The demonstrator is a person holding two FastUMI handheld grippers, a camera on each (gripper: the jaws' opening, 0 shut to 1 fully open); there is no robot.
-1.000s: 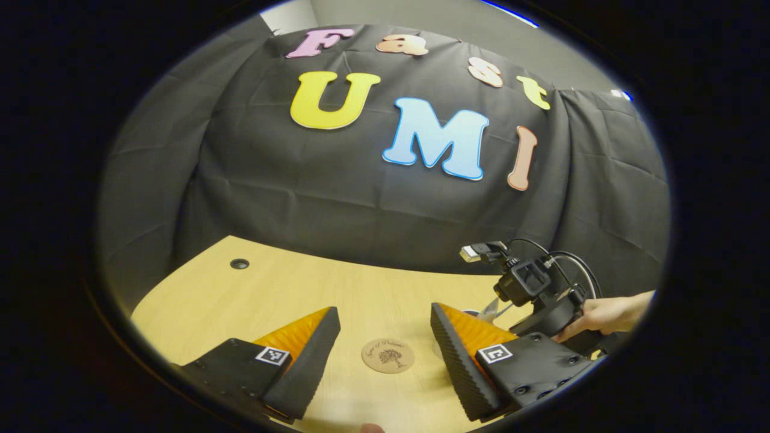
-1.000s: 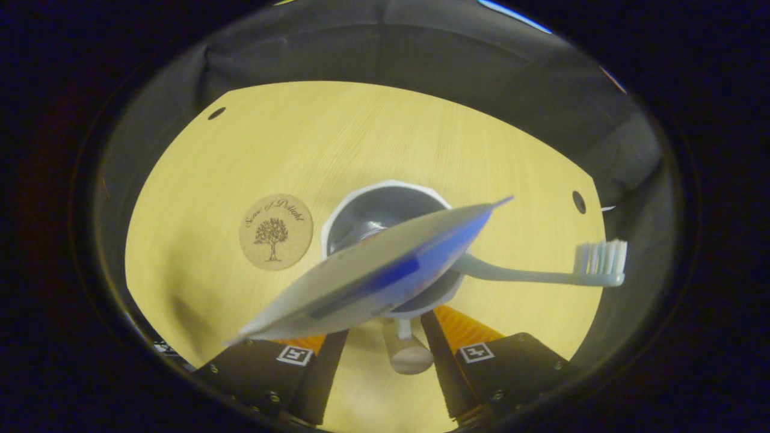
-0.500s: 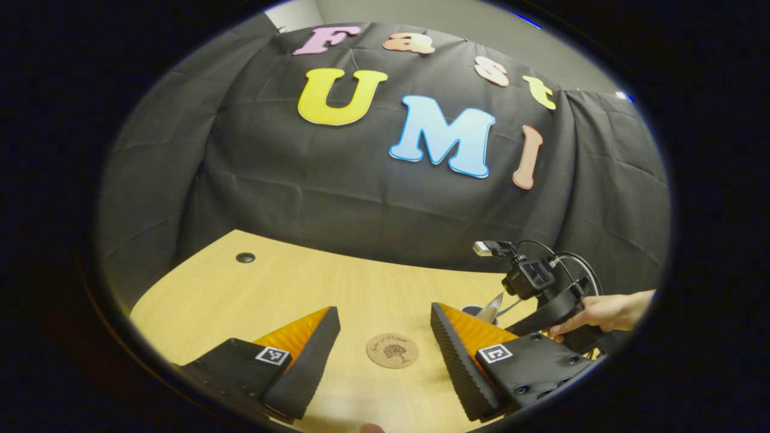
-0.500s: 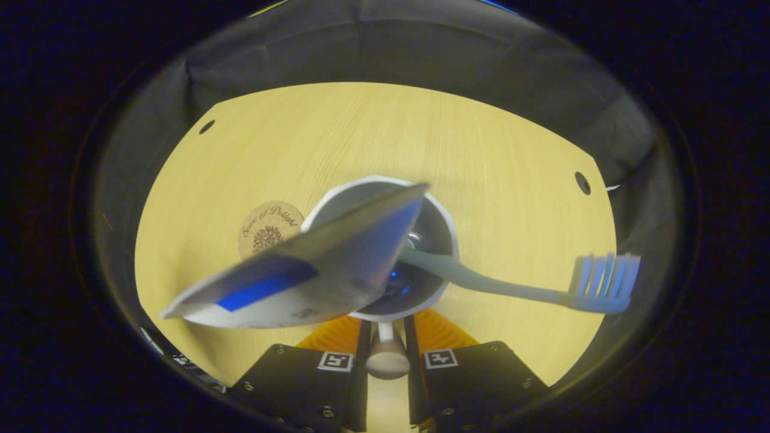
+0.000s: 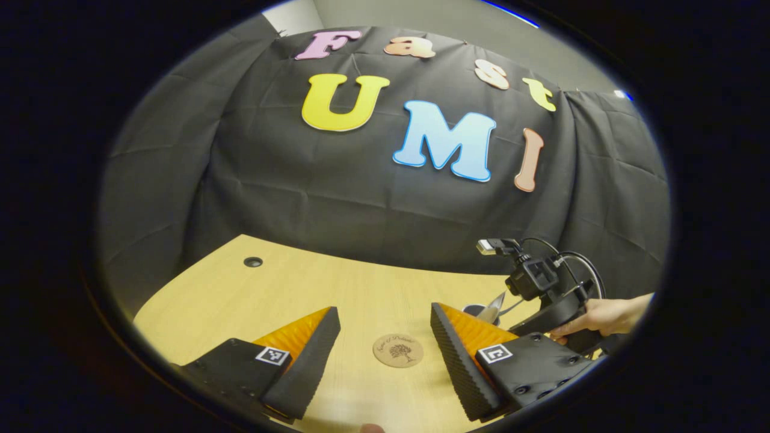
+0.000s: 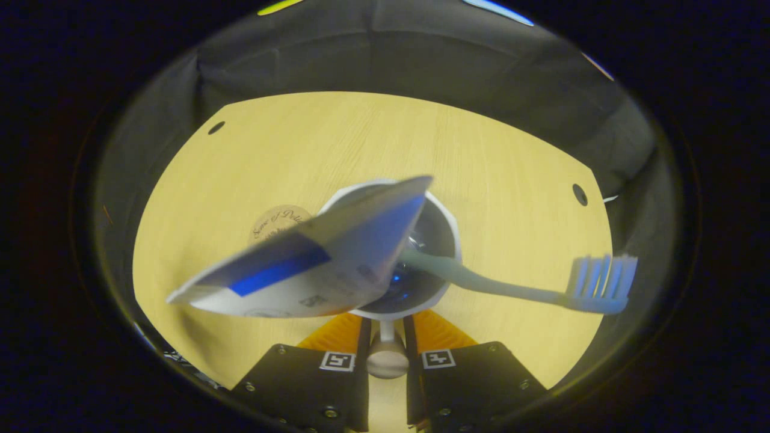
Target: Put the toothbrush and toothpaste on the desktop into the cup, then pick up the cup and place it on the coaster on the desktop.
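Observation:
In the right gripper view a white cup holds a white-and-blue toothpaste tube leaning left and a pale toothbrush with its bristles out to the right. My right gripper is shut on the cup's handle. The round cork coaster lies just left of the cup, partly hidden by the tube. I cannot tell whether the cup touches the table. In the left gripper view my left gripper is open above the desk, with the coaster lying between its fingers. The cup's rim sits to the right.
The wooden desktop has cable holes at its far left and far right. In the left gripper view a hand holds the other gripper at the right. Black cloth wall stands behind the desk.
My right gripper's fingers closed on the cup's handle. The toothpaste tube swung over to the left inside the cup, and the cup now sits closer to the coaster. The left gripper stays open.

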